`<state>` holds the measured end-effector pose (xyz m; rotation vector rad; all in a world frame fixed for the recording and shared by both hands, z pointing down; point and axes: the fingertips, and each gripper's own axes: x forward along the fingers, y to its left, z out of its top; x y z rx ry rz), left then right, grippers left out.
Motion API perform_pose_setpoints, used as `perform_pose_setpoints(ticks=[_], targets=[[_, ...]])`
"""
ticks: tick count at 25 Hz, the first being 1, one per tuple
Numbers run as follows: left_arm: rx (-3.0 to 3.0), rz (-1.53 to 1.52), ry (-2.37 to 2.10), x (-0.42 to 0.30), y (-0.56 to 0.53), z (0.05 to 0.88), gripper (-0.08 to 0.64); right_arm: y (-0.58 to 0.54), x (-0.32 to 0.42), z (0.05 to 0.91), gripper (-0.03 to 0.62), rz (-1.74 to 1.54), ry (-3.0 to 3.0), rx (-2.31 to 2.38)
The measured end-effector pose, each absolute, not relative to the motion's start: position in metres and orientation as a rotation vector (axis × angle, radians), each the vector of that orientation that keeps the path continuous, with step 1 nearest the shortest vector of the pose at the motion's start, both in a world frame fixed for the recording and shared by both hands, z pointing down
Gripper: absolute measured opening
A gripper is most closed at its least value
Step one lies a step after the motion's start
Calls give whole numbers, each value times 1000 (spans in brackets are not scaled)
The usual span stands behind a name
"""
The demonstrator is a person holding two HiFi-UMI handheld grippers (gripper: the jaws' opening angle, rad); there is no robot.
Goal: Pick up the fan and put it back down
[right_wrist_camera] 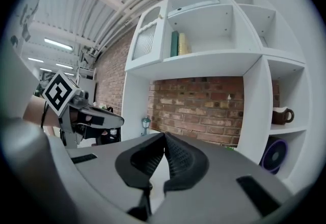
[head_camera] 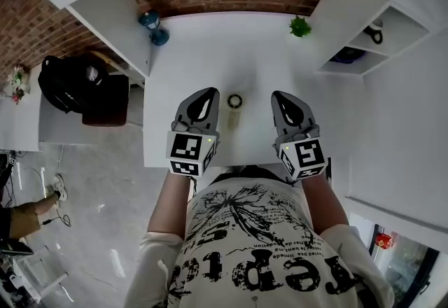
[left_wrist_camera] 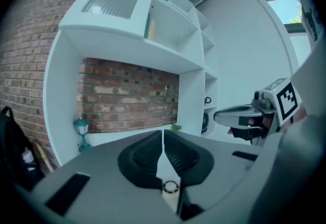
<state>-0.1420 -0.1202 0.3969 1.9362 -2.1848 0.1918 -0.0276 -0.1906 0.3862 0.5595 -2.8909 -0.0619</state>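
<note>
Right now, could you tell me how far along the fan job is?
Nothing is in hand: the left gripper and right gripper are both shut and empty above the desk. A small ring-topped cream object, possibly the fan, stands on the desk between them. Whether it was already lifted and set back, or that is still left, this moment does not show.

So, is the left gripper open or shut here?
Shut. The left gripper shows its jaws touching at the tips, nothing held between them.
</note>
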Motion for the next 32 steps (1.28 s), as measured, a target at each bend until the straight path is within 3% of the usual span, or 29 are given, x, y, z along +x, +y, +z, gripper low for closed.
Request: perform_pose_setpoints(ticks=[13,32], targets=[[2231,29,-2242,-130,-35,314,14,-129,-19,341,14,-146,-3022,563],[2189,-2,-2248,-145,-14,313,14,-104,-30,332,12,-244,-3026,501]])
